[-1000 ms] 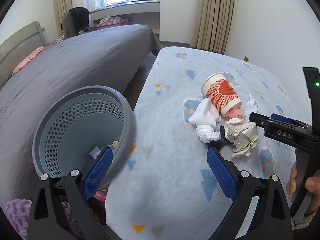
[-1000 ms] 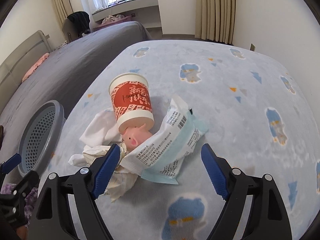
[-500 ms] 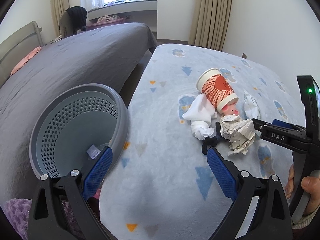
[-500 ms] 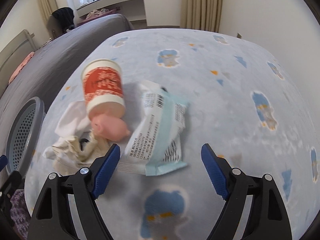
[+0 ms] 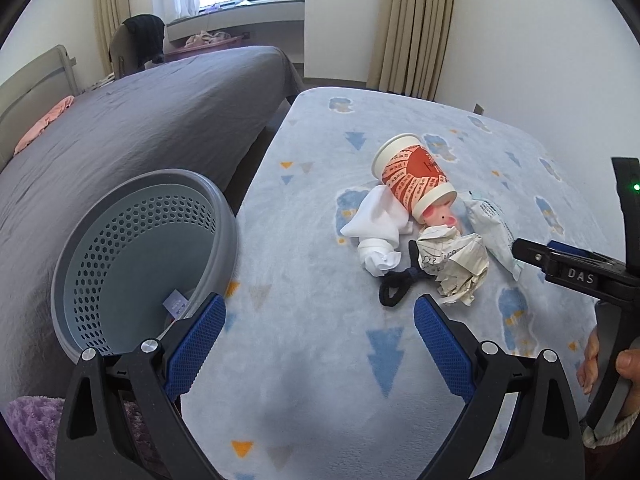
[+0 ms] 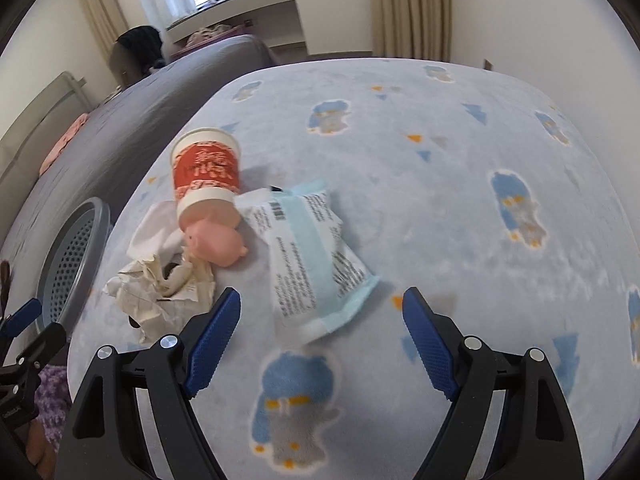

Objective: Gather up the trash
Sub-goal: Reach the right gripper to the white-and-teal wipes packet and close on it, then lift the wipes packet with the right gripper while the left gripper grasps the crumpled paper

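A pile of trash lies on a light blue patterned blanket: a tipped red-and-white paper cup [image 5: 414,179] [image 6: 206,174], a pink pig toy [image 6: 214,242], white tissue [image 5: 376,228], crumpled paper [image 5: 456,264] [image 6: 160,292], a black hair tie [image 5: 398,286] and a white-and-blue wrapper packet [image 6: 310,258] [image 5: 490,226]. A grey perforated basket [image 5: 132,256] [image 6: 68,256] stands at the left. My left gripper [image 5: 318,334] is open and empty, between basket and pile. My right gripper [image 6: 322,334] is open and empty, just in front of the packet.
A grey bed [image 5: 140,120] lies left of the blanket, with a pink cloth [image 5: 44,124] on it. Curtains [image 5: 412,28] and a white wall [image 5: 540,48] stand behind. A purple fluffy cloth [image 5: 28,428] lies at the lower left. A label lies in the basket.
My right gripper has moved right and forward, so the wrapper packet now sits centred before its open fingers. The left gripper has drawn back slightly. Nothing was taken hold of.
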{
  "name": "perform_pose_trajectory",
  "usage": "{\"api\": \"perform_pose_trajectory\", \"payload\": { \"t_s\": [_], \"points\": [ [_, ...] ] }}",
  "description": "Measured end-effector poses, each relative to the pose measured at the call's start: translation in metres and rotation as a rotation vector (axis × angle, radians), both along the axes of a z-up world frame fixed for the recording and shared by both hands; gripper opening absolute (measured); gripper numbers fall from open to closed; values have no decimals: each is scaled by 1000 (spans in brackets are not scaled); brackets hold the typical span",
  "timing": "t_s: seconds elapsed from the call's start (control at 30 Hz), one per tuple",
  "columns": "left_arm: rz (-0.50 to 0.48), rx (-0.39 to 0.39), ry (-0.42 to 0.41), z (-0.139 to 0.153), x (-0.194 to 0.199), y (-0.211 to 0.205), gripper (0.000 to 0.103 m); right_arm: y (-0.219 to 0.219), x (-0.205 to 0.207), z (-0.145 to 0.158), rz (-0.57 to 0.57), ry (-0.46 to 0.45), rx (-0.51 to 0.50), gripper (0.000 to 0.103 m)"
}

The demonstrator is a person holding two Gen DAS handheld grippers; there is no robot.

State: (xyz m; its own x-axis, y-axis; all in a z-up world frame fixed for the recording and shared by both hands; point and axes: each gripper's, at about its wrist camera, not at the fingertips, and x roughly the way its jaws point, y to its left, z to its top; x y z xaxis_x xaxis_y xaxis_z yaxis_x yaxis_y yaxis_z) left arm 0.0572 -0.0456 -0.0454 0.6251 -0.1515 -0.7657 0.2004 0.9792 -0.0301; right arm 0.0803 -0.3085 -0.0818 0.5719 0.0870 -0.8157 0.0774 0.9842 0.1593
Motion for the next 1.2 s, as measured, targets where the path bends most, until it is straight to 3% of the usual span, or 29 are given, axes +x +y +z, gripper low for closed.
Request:
{"api": "perform_pose_trajectory", "payload": {
  "t_s": [0.13,0.43,0.5,0.67,1.2],
  "points": [
    [-4,3,-1,0,-1,-2,93,7,19,-6,39,19,-47,79],
    [-5,19,2,0,-1,-11,93,6,50,-28,76,68,-43,78],
    [-4,20,0,2,-2,-13,94,8,50,-29,78,69,-48,65],
    [-7,14,9,1,-5,-17,93,5,40,-23,75,44,-41,51],
    [-41,-29,9,-5,-5,-61,94,-25,-14,8,-44,-36,6,51]
  ]
}}
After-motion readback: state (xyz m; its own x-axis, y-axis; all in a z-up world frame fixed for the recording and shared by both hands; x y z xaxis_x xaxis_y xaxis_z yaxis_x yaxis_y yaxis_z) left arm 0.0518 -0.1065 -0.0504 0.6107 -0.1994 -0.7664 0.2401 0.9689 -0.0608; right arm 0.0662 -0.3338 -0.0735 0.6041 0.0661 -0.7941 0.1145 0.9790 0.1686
